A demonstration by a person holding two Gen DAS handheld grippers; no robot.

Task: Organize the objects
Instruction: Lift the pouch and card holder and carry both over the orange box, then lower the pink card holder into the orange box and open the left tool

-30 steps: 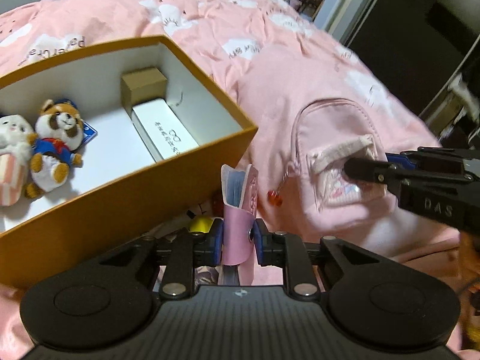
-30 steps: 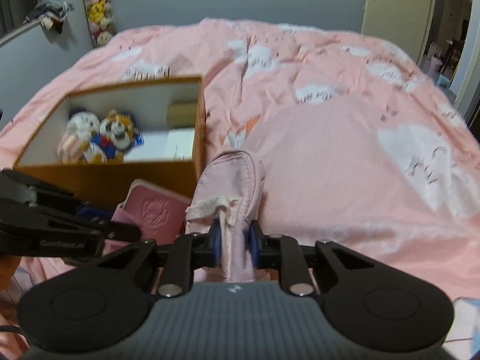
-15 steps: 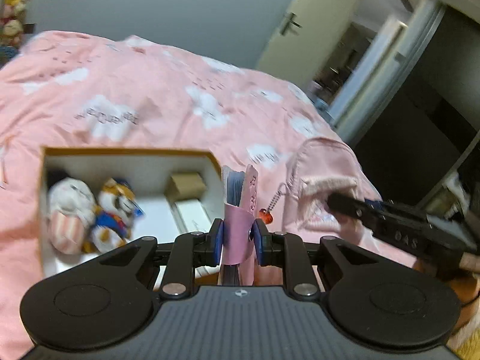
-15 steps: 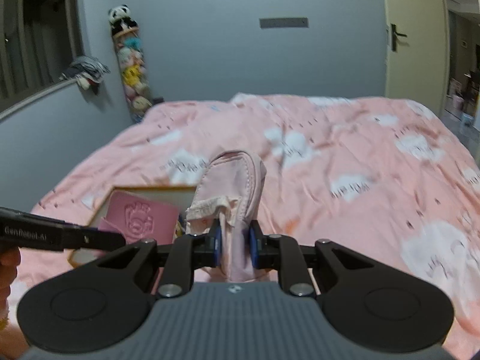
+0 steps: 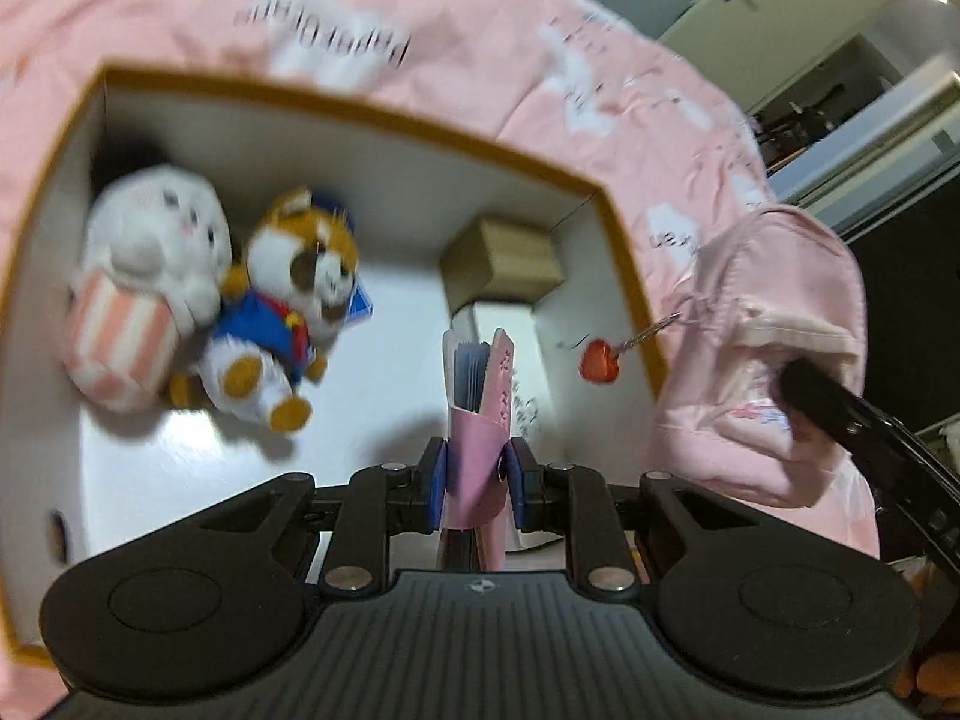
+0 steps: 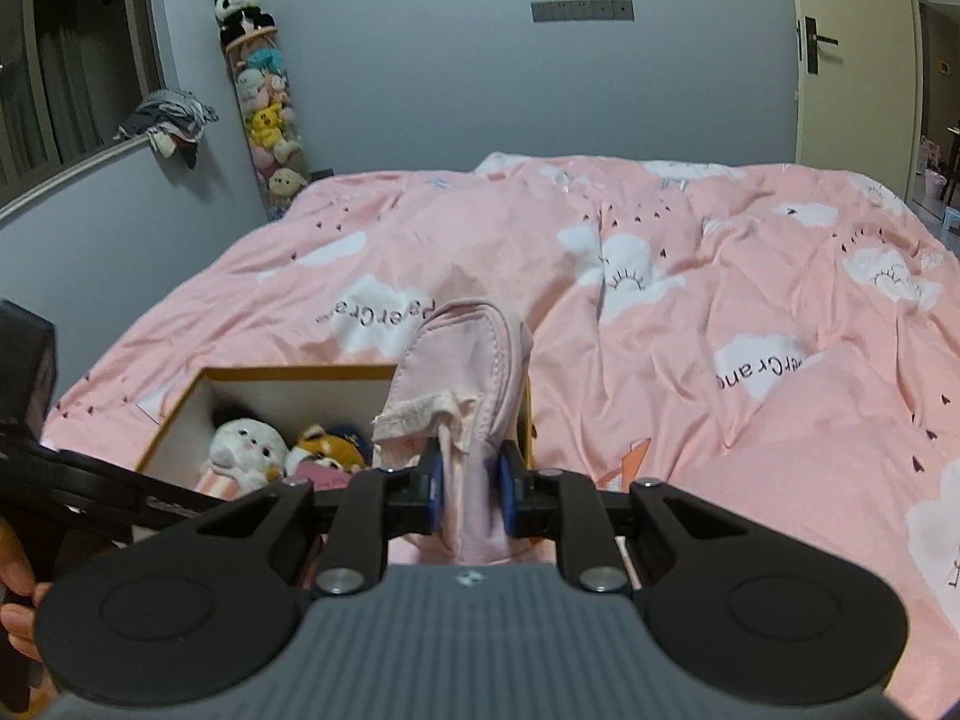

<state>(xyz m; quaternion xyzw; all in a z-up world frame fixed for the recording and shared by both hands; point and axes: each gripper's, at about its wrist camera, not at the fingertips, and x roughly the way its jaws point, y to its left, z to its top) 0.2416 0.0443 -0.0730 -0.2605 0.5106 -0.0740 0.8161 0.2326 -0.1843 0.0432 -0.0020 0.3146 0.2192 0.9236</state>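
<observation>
Both tongs apparently over box (image 5: 624, 252).

Ahead of the right gripper, the pink duvet (image 6: 690, 324) bears "PaperCrane" upside down on its white clouds, one copy partly hidden. In the left wrist view the same print is blurred. Writing on the held pink wallet (image 5: 480, 420) is illegible.

You see the bed (image 6: 690, 312) under a pink cloud-print duvet (image 6: 750, 420), with the open orange box (image 6: 180, 414) resting directly on it.
</observation>
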